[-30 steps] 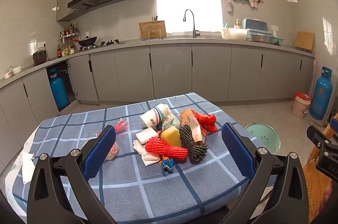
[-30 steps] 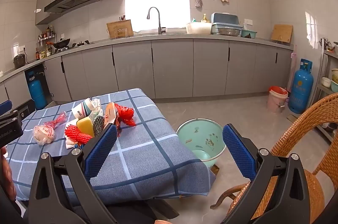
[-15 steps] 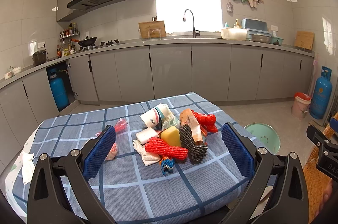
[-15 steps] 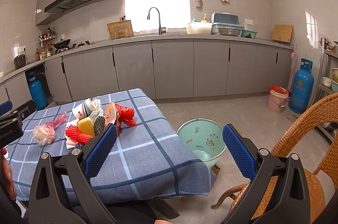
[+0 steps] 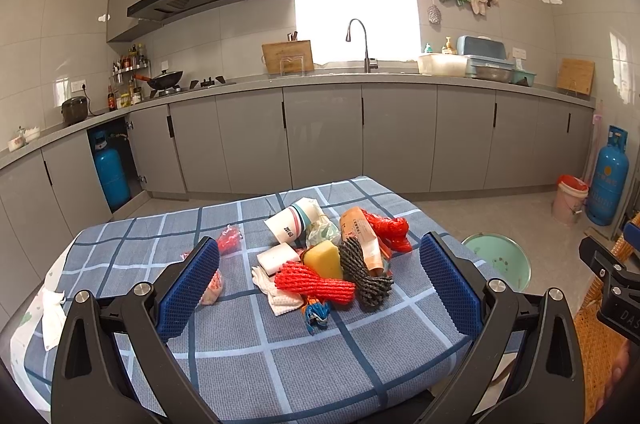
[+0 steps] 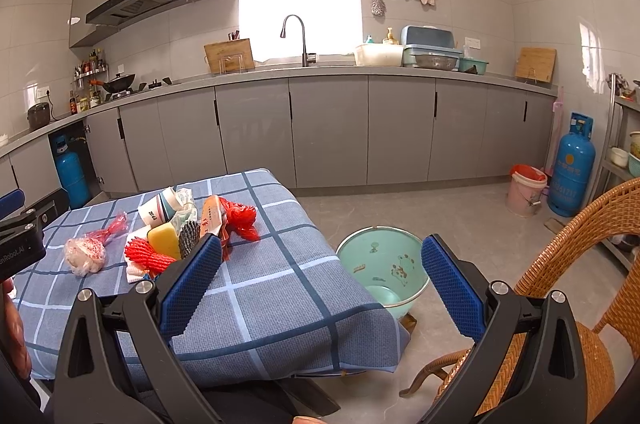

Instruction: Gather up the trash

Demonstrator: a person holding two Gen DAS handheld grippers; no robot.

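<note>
A pile of trash lies on the blue checked tablecloth point(image 5: 280, 356): a red foam net point(image 5: 316, 284), a yellow sponge point(image 5: 323, 258), a dark foam net point(image 5: 366, 274), a paper cup point(image 5: 292, 222), a white tissue point(image 5: 276, 258) and a red bag point(image 5: 390, 228). A green basin point(image 6: 380, 264) stands on the floor right of the table. My left gripper point(image 5: 320, 288) is open and empty, in front of the pile. My right gripper point(image 6: 320, 288) is open and empty, over the table's right edge, with the pile point(image 6: 172, 232) to its left.
A wrapped ball of trash point(image 6: 85, 256) and a red wrapper point(image 5: 229, 239) lie left of the pile. A wicker chair point(image 6: 580, 304) stands at the right. A pink bucket point(image 6: 526, 190) and a blue gas cylinder point(image 6: 572, 164) stand by the grey cabinets.
</note>
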